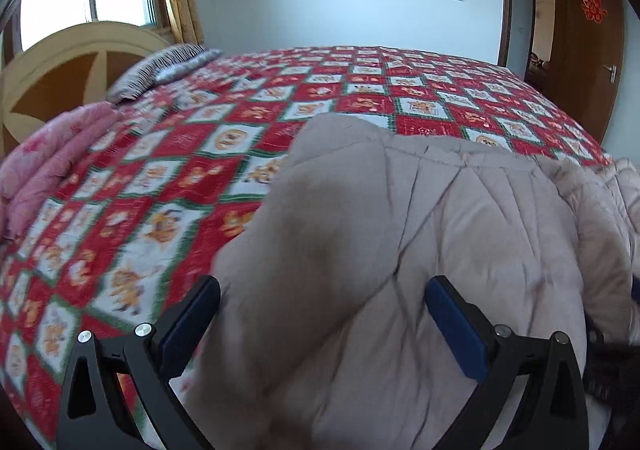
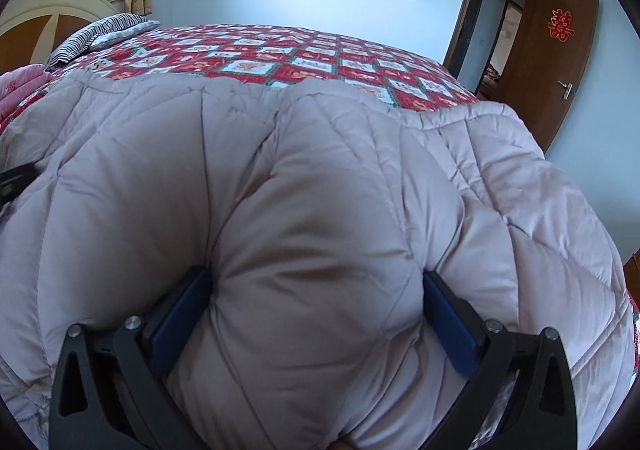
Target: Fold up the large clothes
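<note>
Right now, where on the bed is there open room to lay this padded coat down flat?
The red checked bedspread lies bare from the beige padded coat to the far edge, toward the door. It is crowded at the head end, where a striped pillow and a pink quilt sit.

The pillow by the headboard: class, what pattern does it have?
Dark and light stripes on the pillow; clearest in the right wrist view.

A padded coat (image 2: pixel 320 178) lies on the bed (image 1: pixel 360 90), bunched between the jaws of both grippers; a pillow (image 1: pixel 168 66) and folded quilt (image 1: pixel 52 158) sit to its left by the headboard (image 1: pixel 60 62), an open door (image 1: pixel 588 42) stands at far right
</note>
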`<state>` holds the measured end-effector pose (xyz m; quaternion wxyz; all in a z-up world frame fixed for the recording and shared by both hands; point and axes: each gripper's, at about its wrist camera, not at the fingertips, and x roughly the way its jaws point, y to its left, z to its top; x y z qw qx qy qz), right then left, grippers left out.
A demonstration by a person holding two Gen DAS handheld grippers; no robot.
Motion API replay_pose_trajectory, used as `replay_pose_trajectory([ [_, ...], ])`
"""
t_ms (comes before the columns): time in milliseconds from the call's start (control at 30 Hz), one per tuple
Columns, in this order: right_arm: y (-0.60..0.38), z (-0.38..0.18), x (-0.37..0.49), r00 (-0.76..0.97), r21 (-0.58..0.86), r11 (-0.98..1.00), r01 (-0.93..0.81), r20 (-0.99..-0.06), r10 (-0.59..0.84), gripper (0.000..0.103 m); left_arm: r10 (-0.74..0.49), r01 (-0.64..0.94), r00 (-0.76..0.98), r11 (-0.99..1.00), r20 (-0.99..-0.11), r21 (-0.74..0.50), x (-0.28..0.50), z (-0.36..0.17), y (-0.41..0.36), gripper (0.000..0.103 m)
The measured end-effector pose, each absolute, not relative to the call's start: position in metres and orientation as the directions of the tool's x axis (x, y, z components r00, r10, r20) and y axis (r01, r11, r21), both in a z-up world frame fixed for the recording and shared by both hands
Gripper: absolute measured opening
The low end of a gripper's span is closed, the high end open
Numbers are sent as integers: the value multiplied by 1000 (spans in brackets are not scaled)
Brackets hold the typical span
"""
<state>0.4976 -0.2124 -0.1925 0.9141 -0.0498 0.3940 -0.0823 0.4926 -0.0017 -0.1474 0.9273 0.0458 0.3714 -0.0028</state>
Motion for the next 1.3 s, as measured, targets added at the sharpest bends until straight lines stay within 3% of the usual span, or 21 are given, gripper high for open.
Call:
replay_pose_trajectory([
  [100, -211, -193, 497, 674, -159, 981, 112, -713, -193, 103, 53, 18, 709, 995, -703, 93, 463, -149, 17, 102],
  [333, -209, -194, 497, 670, -171, 979, 113, -714, -202, 103, -34, 15, 653, 999, -756, -33, 432, -173, 49, 102],
  [500, -208, -195, 497, 667, -179, 977, 113, -715, -208, 103, -188, -29, 607, 966, -772, -258, 426, -193, 64, 102],
  [733, -208, -175, 466, 652, -153, 984, 91, -738, -175, 103, -212, -3, 627, 962, -750, -274, 411, -192, 58, 102],
  [867, -203, -156, 413, 697, -133, 987, 87, -700, -156, 103, -203, -5, 642, 963, -740, -269, 402, -191, 57, 102],
  [1133, -186, -201, 411, 667, -202, 979, 36, -724, -174, 103, -302, -6, 682, 908, -666, -419, 401, -190, 61, 102],
  [1300, -191, -206, 415, 660, -171, 985, 35, -736, -151, 103, -261, -53, 692, 912, -673, -407, 406, -189, 53, 102],
])
